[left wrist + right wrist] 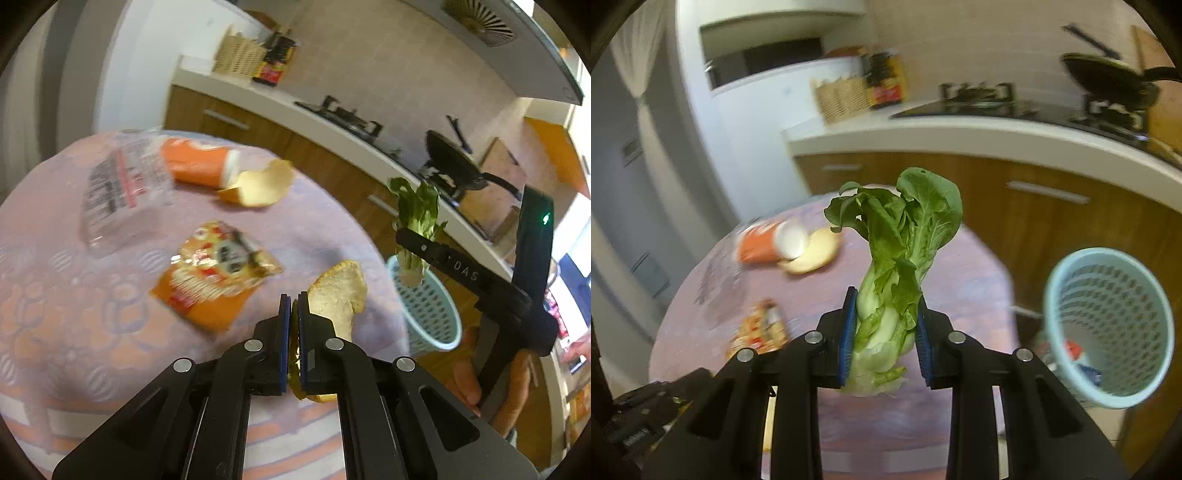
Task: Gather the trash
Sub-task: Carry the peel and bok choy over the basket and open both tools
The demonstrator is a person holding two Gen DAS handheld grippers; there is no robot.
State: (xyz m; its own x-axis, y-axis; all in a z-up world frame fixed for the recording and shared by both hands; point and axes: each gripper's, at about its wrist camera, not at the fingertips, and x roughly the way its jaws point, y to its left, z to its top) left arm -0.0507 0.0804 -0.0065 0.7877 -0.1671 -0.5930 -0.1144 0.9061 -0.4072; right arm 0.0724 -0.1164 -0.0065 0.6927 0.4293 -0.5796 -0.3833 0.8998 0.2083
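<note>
Bok choy [897,273] is standing upright between the blue pads of the right gripper [886,332], whose jaws are clamped on its pale stem while the green leaves are fanning out above. Just to the right, a light blue perforated wastebasket [1108,325] is sitting beside the round table [960,258], with a few scraps already lying at its bottom. The left gripper [293,306] is pinching a piece of orange peel [340,291] with its jaws pressed together on the peel's edge (the pale inner side is facing the camera). On the patterned tablecloth [55,295] an orange snack wrapper [218,269] is lying near the left gripper, and farther back a clear plastic bag [118,184], a tipped orange cup [199,166] and a second peel [262,182] are resting, the last two touching.
</note>
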